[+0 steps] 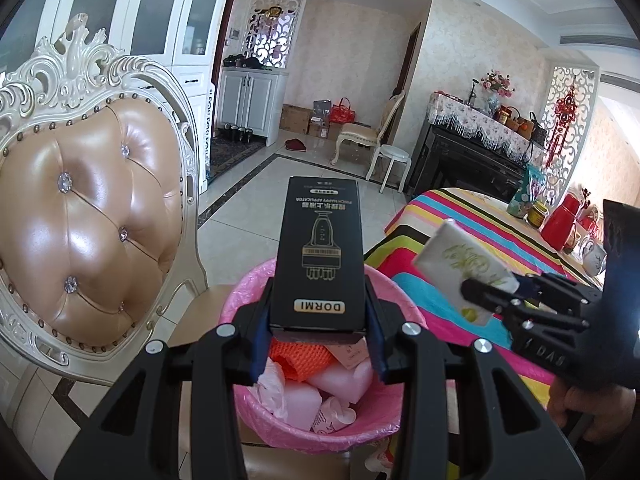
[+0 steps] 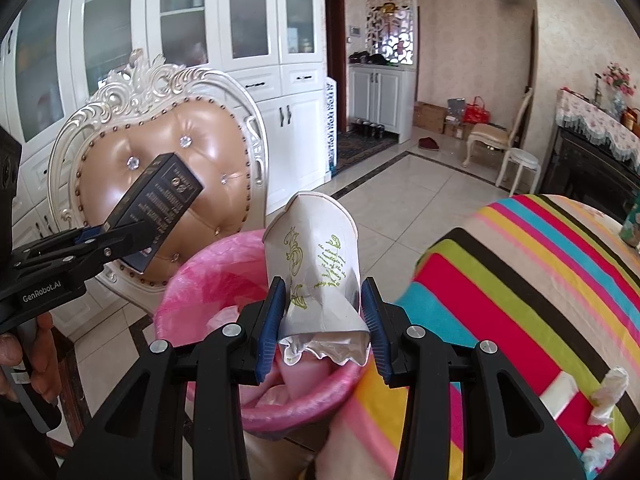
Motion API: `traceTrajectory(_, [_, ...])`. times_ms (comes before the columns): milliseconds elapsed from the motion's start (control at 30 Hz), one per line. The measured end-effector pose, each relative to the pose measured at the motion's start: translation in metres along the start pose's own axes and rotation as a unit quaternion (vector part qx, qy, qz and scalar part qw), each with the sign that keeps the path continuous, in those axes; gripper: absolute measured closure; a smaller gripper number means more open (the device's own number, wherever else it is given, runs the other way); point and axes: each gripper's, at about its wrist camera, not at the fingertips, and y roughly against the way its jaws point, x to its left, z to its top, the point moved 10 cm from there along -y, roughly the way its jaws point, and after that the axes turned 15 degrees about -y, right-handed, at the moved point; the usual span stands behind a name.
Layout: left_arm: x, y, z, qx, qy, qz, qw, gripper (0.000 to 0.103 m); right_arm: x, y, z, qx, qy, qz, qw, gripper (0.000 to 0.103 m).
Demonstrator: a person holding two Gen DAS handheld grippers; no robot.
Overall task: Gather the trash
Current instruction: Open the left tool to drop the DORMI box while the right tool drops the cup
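Striped desk (image 2: 520,280) beside a padded chair (image 1: 92,220): left gripper (image 1: 318,328) fingers clamp a black box (image 1: 320,252), right gripper (image 2: 324,320) fingers clamp a crushed paper cup (image 2: 316,256), both above the pink bin (image 1: 256,412). Only the right view shows tissues (image 2: 608,396) on the desk.

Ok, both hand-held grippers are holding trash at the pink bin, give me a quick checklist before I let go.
1. Left hand-held gripper clamped on the black box: ok.
2. Black box above the pink bin: ok, its near end is over the opening.
3. Right hand-held gripper clamped on the crushed paper cup: ok.
4. Cup over the bin opening: ok, though near its table-side rim.
5. Room in the bin: cannot tell; it already holds foam and wrappers.
6. Tissues on the striped tablecloth collected: not ok.
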Motion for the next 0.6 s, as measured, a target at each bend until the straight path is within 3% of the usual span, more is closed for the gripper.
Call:
traceTrajectory(200, [0.005,-0.004,0.0,0.001,0.007,-0.002,1.0,0.063,0.017,-0.016,-0.005,0.015,0.012,0.007,1.0,0.063])
traceTrajectory(233, [0.007,-0.005,0.0,0.002,0.01,-0.002,0.9999,0.054,0.017,-0.018,-0.005,0.017,0.013,0.006,1.0,0.063])
traceTrajectory(300, [0.01,-0.006,0.0,0.001,0.014,-0.001,0.9999,0.049,0.018,-0.022,-0.005,0.018,0.012,0.003,1.0,0.053])
traceTrajectory(600, [0.003,-0.01,-0.002,0.003,0.013,-0.005,0.9999,0.049,-0.004,-0.016,-0.005,0.013,0.001,-0.011,1.0,0.051])
